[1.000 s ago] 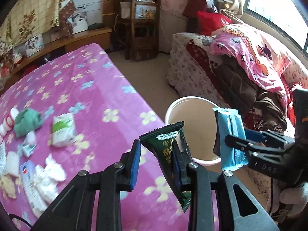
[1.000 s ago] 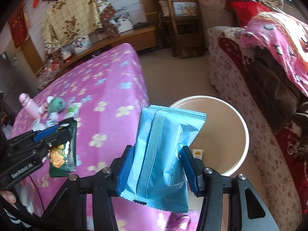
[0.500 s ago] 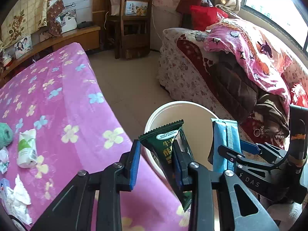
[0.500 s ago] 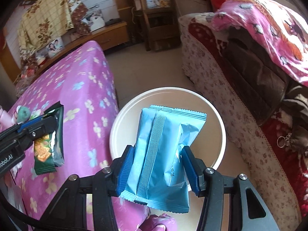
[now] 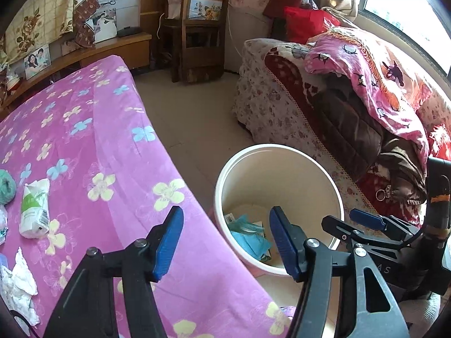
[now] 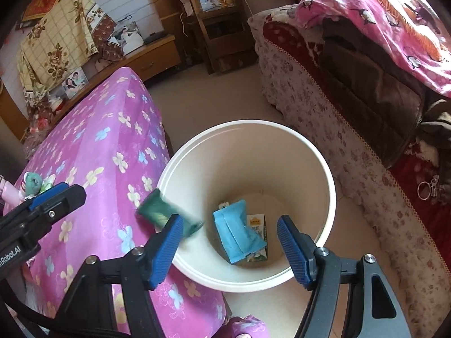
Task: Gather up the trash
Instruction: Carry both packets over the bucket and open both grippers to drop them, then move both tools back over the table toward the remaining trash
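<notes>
My left gripper [image 5: 225,215] hangs over the edge of the pink bed, beside the cream bucket [image 5: 279,148]. Its jaws are opening with nothing between them. The green snack packet [image 6: 160,214] is a blur in the air at the bucket's left rim, free of any grip. My right gripper [image 6: 229,221] is above the bucket [image 6: 332,197], its jaws also opening and empty. The blue packet [image 6: 239,233] lies on the bucket floor against a small carton [image 6: 258,225]. Each gripper shows in the other's view: right gripper [image 5: 351,224], left gripper [image 6: 60,194].
On the flowered pink bedspread [image 5: 84,140] lie a green-and-white tissue pack [image 5: 33,208], crumpled white tissues [image 5: 19,281] and a teal ball [image 5: 7,187]. A sofa with a pink blanket [image 5: 366,64] stands close behind the bucket. Bare floor [image 5: 191,107] leads to a wooden chair.
Both grippers sank over the bucket and opened. The blue packet dropped from the right gripper into the bucket, and the green packet left the left gripper.
</notes>
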Demonstrator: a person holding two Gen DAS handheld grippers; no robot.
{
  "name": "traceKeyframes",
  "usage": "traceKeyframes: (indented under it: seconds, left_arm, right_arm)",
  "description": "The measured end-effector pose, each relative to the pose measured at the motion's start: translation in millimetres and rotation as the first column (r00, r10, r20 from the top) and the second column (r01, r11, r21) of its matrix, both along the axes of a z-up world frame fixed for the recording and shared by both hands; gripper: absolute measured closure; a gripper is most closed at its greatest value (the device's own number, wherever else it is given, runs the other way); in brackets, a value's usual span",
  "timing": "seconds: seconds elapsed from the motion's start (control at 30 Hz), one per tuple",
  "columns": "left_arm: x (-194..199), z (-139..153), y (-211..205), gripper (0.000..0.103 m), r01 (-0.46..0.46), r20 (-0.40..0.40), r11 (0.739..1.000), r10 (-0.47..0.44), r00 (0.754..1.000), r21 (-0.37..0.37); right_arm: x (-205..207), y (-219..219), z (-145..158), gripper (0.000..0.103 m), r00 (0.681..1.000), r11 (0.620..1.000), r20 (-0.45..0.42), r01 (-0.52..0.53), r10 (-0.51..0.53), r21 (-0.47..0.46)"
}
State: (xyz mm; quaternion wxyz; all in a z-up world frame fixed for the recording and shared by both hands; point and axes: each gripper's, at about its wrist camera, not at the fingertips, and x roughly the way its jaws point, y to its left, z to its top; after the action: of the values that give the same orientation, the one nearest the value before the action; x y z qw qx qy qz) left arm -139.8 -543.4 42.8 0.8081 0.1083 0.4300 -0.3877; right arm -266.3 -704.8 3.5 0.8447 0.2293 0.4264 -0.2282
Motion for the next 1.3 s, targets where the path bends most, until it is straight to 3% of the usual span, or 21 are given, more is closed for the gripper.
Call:
traceKeyframes:
  seconds: [0.67,1.3]
  left_arm:
    - [-15.5,25.2,85.7,0.039,-0.104,0.115,0.995,0.103,0.988,0.003]
    - [0.6,39.1,200.2,0.036,-0.266,0.136,0.964,0.267,0.954,-0.027]
  right_arm:
    - [2.3,88.6,45.2,0.030,0.992,0.988,0.048,-0.112,0.117,-0.104]
    - [34.1,180.1,77.0,0.030,0.969,0.968,0.088,-0.222,0.233,-0.120]
